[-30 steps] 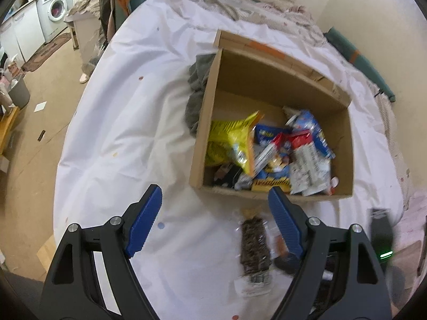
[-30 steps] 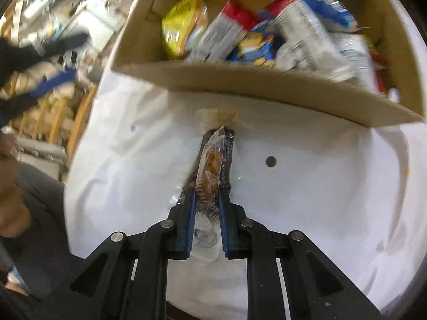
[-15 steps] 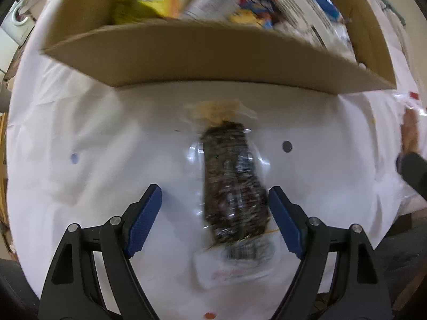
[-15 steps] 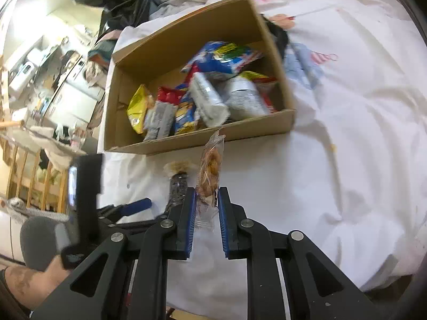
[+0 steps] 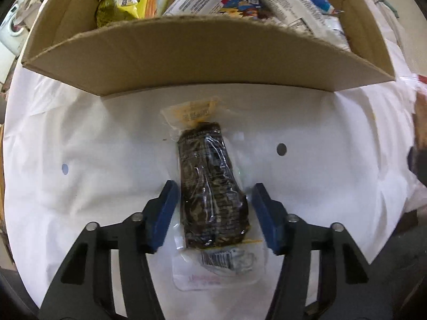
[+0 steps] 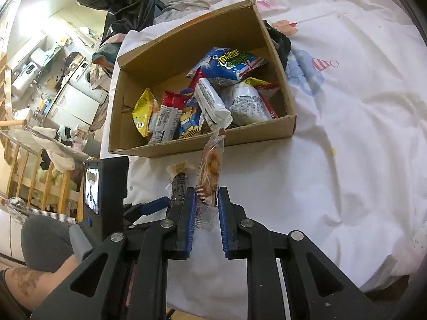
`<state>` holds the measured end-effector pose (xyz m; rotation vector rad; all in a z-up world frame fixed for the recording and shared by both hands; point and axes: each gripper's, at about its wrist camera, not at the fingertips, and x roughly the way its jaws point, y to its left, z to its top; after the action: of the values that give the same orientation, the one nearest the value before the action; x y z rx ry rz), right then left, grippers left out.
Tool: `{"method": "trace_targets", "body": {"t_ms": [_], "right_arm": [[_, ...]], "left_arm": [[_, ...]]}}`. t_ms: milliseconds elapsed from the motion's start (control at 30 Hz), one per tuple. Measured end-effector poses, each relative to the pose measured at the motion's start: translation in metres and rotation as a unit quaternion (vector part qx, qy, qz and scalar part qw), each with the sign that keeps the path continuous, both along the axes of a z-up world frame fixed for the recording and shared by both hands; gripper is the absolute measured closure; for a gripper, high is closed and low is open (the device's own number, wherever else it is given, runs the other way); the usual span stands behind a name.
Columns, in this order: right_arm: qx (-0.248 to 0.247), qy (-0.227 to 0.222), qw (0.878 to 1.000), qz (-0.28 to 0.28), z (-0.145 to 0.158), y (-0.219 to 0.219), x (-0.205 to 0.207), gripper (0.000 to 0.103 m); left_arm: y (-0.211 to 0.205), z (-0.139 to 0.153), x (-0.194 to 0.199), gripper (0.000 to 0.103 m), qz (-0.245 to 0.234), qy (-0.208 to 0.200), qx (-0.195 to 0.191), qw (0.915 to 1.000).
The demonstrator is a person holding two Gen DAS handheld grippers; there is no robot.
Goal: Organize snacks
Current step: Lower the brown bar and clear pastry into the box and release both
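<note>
White sheet-covered surface, cluttered room behind with a washer visible; open cardboard box (image 5: 208, 61) of snack packets sits on the sheet

Left gripper (image 5: 212, 208) jaws apart, straddling the dark snack bar (image 5: 210, 186), which lies flat on the white sheet (image 5: 80, 138) just in front of the box's near wall. Blue pads close on both sides of the bar, no clear contact, so not gripping. Bar's long axis runs straight along the fingers toward the box, so the jaws would close across its short width. Left is clearly the nearer tool

Bar looks dark, seedy or grainy, in a clear crinkly wrapper with a yellow label tab at the far end and a barcode flap at the near end; likely slippery, slightly crushable

Right gripper (image 6: 207, 200) clamped on a clear cookie packet (image 6: 210, 165), held upright and off the sheet, short of the box's near wall

Likely next: left closes on the bar and lifts it over the wall into the box
</note>
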<state>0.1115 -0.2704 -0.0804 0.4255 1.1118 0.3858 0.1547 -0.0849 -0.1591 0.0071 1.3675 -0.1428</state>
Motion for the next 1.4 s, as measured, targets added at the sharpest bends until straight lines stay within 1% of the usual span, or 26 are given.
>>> {"method": "trace_targets", "body": {"t_ms": [100,167,267,333,400,467,533,567,667,767,867,967,1100,1200,1300,1400], "right_arm": [[0.000,-0.001,1.000,0.000,0.001,0.000,0.000,0.086],[0.005,-0.003,1.000,-0.001,0.003,0.000,-0.001,0.086],[0.015,-0.009,1.000,-0.003,0.008,-0.001,0.000,0.086],[0.021,-0.014,1.000,-0.003,0.012,0.000,0.001,0.086],[0.024,-0.022,0.999,-0.002,0.018,0.001,0.001,0.086],[0.031,-0.032,0.999,-0.004,0.024,0.002,0.004,0.086],[0.033,-0.038,0.999,-0.003,0.029,0.001,0.010,0.086],[0.032,-0.041,0.999,-0.003,0.031,0.001,0.014,0.086],[0.030,-0.051,0.998,-0.006,0.038,0.000,0.030,0.086],[0.004,-0.066,0.998,-0.005,0.043,-0.001,0.048,0.086],[-0.007,-0.065,0.998,-0.012,0.040,-0.008,0.068,0.086],[-0.017,-0.066,0.997,-0.023,0.036,-0.014,0.086,0.086],[-0.014,-0.057,0.998,-0.033,0.029,-0.018,0.102,0.086],[-0.012,-0.051,0.998,-0.031,0.026,-0.014,0.107,0.085],[-0.020,-0.051,0.998,-0.022,0.023,-0.008,0.109,0.085],[-0.020,-0.041,0.999,-0.021,0.018,-0.008,0.112,0.085]], "left_arm": [[0.005,0.006,-0.006,0.052,0.003,0.002,-0.001,1.0000],[0.012,0.018,-0.011,0.053,0.008,-0.008,-0.004,0.9999],[0.020,0.047,-0.024,0.052,0.008,-0.038,-0.016,0.9991],[0.025,0.069,-0.035,0.052,0.007,-0.053,-0.031,0.9981],[0.029,0.091,-0.040,0.052,0.001,-0.076,-0.031,0.9967],[0.034,0.117,-0.039,0.052,-0.003,-0.110,-0.025,0.9936],[0.039,0.138,-0.033,0.052,0.001,-0.136,-0.023,0.9904],[0.040,0.144,-0.033,0.052,0.004,-0.145,-0.022,0.9891],[0.035,0.163,-0.005,0.052,0.007,-0.169,-0.017,0.9855],[0.027,0.173,0.029,0.052,0.006,-0.194,-0.007,0.9809],[0.023,0.177,0.060,0.052,0.007,-0.199,-0.011,0.9799],[0.018,0.177,0.083,0.052,0.010,-0.205,0.003,0.9787],[0.008,0.163,0.109,0.052,0.004,-0.204,0.025,0.9786],[0.002,0.149,0.126,0.051,0.008,-0.189,0.024,0.9816],[-0.003,0.137,0.135,0.051,0.004,-0.182,0.032,0.9827],[-0.007,0.129,0.140,0.051,-0.003,-0.181,0.042,0.9825]]}}
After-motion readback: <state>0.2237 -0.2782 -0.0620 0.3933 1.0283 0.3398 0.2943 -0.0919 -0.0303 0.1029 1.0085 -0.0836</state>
